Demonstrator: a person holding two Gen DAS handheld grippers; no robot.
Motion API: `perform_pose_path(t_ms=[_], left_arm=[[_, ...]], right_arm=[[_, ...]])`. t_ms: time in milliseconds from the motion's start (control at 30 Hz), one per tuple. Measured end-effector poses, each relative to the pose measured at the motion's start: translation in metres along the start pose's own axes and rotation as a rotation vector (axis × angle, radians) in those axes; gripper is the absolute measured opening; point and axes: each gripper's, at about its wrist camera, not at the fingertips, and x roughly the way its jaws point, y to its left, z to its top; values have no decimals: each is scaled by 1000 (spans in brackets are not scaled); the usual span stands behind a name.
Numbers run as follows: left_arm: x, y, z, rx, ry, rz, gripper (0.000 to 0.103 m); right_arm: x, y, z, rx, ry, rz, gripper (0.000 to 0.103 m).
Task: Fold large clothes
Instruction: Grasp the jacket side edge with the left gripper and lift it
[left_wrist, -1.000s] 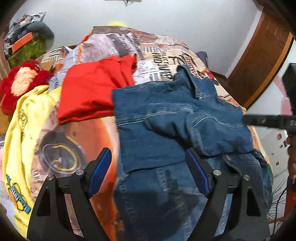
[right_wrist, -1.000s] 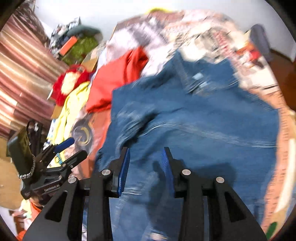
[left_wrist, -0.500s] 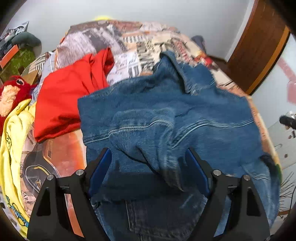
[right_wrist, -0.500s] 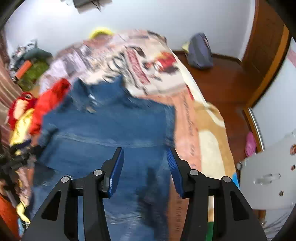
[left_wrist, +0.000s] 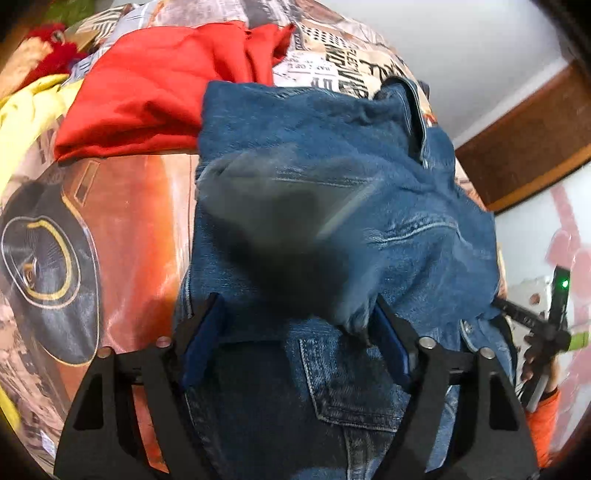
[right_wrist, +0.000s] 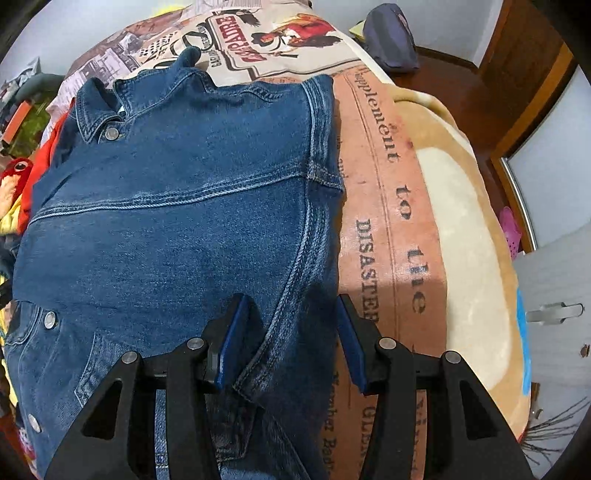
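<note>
A blue denim jacket (right_wrist: 177, 206) lies spread on the printed bed cover, collar at the far end. In the left wrist view the denim jacket (left_wrist: 406, 206) has a sleeve folded across its body, blurred by motion. My left gripper (left_wrist: 295, 339) is open just above the sleeve end, holding nothing. My right gripper (right_wrist: 288, 339) is open, straddling the jacket's right side seam near the hem. The right gripper also shows at the right edge of the left wrist view (left_wrist: 546, 325).
A red garment (left_wrist: 159, 92) lies beyond the jacket to the left, with a yellow garment (left_wrist: 22, 122) and a red plush toy (right_wrist: 14, 173) further left. The bed edge (right_wrist: 480, 258) drops off right, toward a wooden door and a grey bag (right_wrist: 391, 37) on the floor.
My left gripper has moved in low over the jacket, and the sleeve lies across the body. My right gripper has come down onto the jacket's right side seam.
</note>
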Motion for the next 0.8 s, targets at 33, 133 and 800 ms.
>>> perform_pose_path(t_ms=[33, 133, 800], left_arm=[[-1, 1, 1, -14, -4, -17, 68], [-1, 0, 4, -47, -17, -40, 59], [-16, -30, 14, 224, -136, 248, 45]], right_arm=[[0, 0, 1, 2, 0, 3, 45], [1, -2, 2, 17, -4, 3, 51], [0, 3, 0, 0, 0, 7, 52]])
